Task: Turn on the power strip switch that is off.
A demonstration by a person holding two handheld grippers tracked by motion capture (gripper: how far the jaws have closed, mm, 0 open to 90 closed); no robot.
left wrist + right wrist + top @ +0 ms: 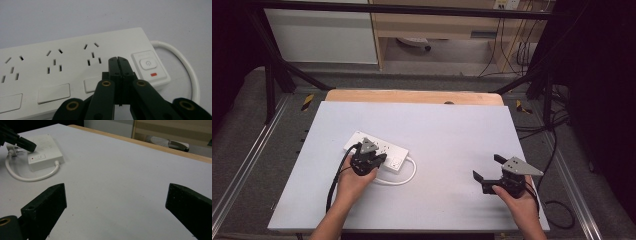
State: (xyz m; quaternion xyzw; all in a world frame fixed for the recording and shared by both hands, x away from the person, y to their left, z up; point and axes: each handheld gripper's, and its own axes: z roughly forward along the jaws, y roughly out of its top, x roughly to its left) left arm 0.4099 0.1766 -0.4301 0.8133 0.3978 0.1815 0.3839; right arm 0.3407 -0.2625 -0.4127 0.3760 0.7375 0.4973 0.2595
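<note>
Left claw (117,59), jaws pressed together, hovers over the power strip (75,67) mid-tabletop (452,130) beside its power button (148,63), seemingly unpressed yet, while the right claw (488,169) waits wide open, empty.

Left forearm enters from the bottom edge of the high view and angles up and slightly right. The left hand (349,181) grasps the left gripper (380,159) from behind, pointing it forward and down. In the left gripper view its jaws are pressed together, nothing between them. Right hand (518,197) holds the right gripper (486,168) low, aimed left. Its jaws stand wide apart, a clear gap between the fingertips (51,202)
</note>
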